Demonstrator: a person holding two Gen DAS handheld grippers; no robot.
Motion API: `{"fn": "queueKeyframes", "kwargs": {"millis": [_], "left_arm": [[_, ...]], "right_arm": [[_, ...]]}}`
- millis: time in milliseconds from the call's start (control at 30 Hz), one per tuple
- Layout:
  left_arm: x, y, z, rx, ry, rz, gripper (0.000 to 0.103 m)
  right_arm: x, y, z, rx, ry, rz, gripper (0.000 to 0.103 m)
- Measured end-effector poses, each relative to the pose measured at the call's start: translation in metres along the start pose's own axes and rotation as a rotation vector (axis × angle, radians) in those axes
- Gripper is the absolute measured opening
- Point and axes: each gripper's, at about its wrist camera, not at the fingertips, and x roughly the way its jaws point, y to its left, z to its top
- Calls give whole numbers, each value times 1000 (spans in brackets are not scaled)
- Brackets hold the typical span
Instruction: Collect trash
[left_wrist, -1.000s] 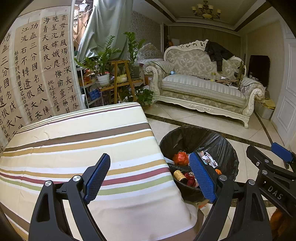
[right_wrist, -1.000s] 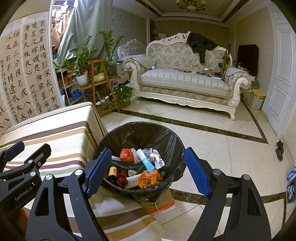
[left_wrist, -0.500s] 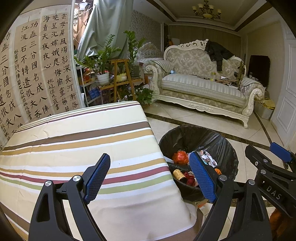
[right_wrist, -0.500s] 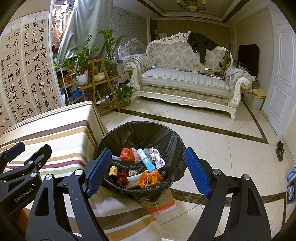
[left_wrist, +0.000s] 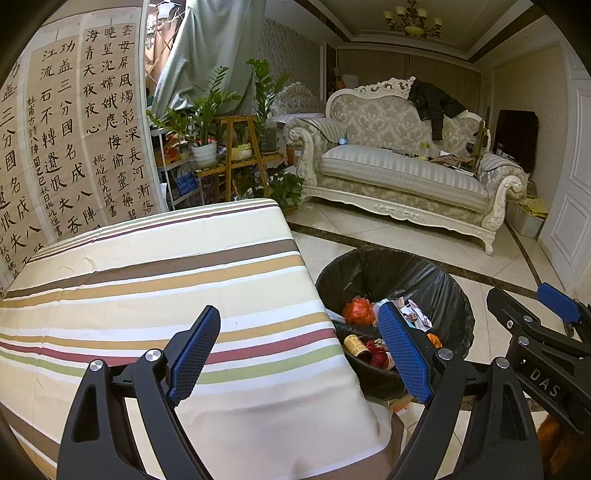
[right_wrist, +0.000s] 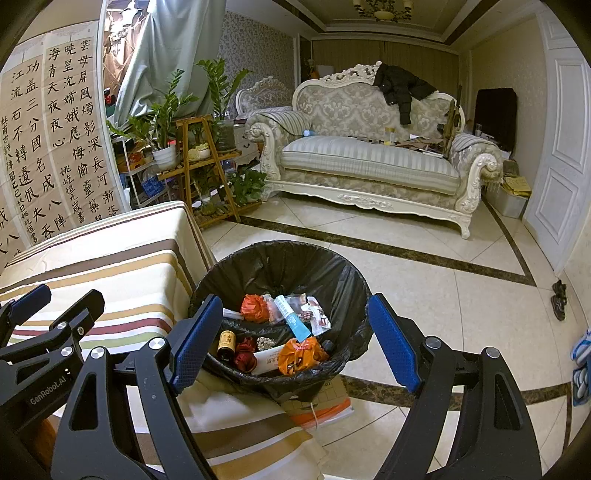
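Two plants (right_wrist: 162, 122) beside sofa (right_wrist: 369, 162)

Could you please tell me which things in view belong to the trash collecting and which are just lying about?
Belonging to the job: trash bin, orange wrapper, small brown bottle, left gripper, right gripper.
Lying about: striped tablecloth, sofa, black jacket, potted plant.

Evenly lit by warm indoor light, with a chandelier (left_wrist: 412, 20) glowing at the ceiling and soft sheen on the floor tiles (right_wrist: 424, 295). Sharp throughout, no motion blur, only faint shadows under the sofa (right_wrist: 369, 162). Strongly bowed by fisheye distortion, with straight lines curving outward and black vignetting in the corners.
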Motion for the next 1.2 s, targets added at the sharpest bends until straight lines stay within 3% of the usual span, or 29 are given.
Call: {"fn": "queueKeyframes", "kwargs": {"millis": [1200], "left_arm": [[-8,-10,-5,-5,-11,-30,85]], "right_arm": [[-1,2,1,0,1,0,79]]}}
